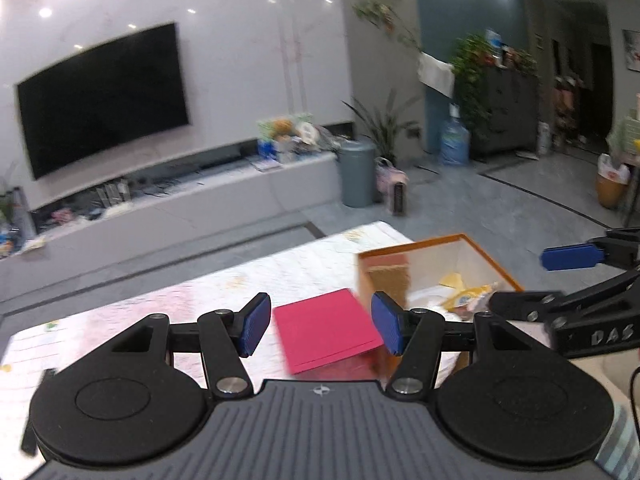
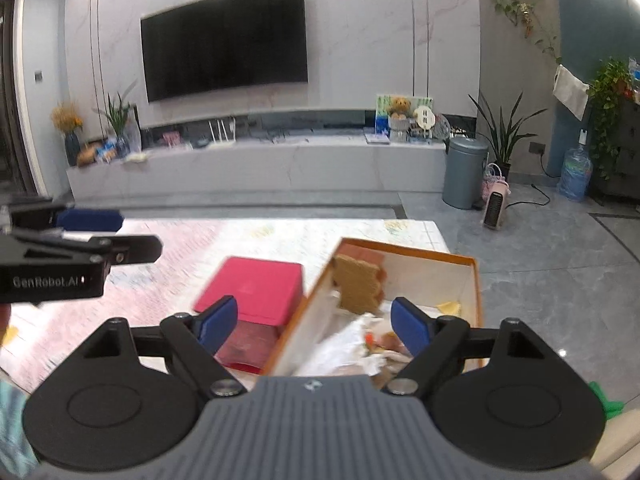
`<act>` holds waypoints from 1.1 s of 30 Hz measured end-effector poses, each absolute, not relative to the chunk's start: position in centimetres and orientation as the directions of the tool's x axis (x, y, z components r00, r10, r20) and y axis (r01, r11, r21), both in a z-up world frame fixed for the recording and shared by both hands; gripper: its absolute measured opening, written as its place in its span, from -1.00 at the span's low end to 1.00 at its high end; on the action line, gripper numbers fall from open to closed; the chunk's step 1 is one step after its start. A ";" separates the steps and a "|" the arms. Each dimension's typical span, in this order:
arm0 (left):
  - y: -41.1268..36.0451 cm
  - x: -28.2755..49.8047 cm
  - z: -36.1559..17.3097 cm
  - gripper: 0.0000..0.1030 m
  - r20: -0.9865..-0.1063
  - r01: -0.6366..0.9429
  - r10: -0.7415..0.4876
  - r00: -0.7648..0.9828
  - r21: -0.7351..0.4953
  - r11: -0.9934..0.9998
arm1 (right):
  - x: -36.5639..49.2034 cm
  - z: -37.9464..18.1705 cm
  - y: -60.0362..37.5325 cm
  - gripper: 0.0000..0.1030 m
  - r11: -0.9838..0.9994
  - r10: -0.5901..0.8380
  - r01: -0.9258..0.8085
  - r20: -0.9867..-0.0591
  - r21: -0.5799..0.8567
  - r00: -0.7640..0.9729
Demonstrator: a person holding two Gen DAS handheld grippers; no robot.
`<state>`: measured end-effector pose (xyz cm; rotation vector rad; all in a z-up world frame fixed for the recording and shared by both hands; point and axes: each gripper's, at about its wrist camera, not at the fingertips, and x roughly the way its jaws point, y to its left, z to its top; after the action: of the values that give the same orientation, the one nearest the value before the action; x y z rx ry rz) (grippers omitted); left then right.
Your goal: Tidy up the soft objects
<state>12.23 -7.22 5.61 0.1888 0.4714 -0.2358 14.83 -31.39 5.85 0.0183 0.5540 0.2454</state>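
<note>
Living-room walls, a dark television (image 2: 226,42) and a long low cabinet fill the background, and below me a table (image 2: 192,240) with a pale patterned cloth carries the work. On it I see an orange box (image 2: 474,280), white inside, open at the top, and just to its left a red box (image 2: 256,284) touching or nearly touching its side. Inside the orange box lie the soft things (image 2: 360,344): crumpled white and yellowish pieces, blurred, with a tan wavy-edged piece (image 2: 358,284) leaning against the inner wall. My right gripper (image 2: 314,322) hangs above that box, its blue pads spread wide and gripping nothing; the soft heap sits below and between them, untouched. My left gripper (image 1: 322,324) hovers over the red box, its jaws likewise released and empty, with the orange box just to its right.
</note>
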 end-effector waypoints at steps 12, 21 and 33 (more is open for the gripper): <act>-2.7 5.5 3.8 0.65 -0.384 0.058 -0.031 0.923 0.057 0.997 | 7.0 5.4 -25.4 0.90 0.980 0.198 -0.171 -0.450 0.099 0.871; 0.5 5.4 1.7 0.71 -0.505 0.016 -0.031 0.863 -0.034 0.999 | 5.8 3.0 -23.8 0.90 0.994 0.104 -0.065 -0.528 0.091 0.843; 0.8 4.5 0.1 0.71 -0.564 0.006 -0.014 0.826 -0.017 1.000 | 4.4 1.4 -23.2 0.90 0.994 0.106 -0.087 -0.561 0.062 0.821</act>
<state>4.52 0.75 0.11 -0.0144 0.5992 -0.0104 4.38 -23.23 1.44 0.0341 0.5991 0.1026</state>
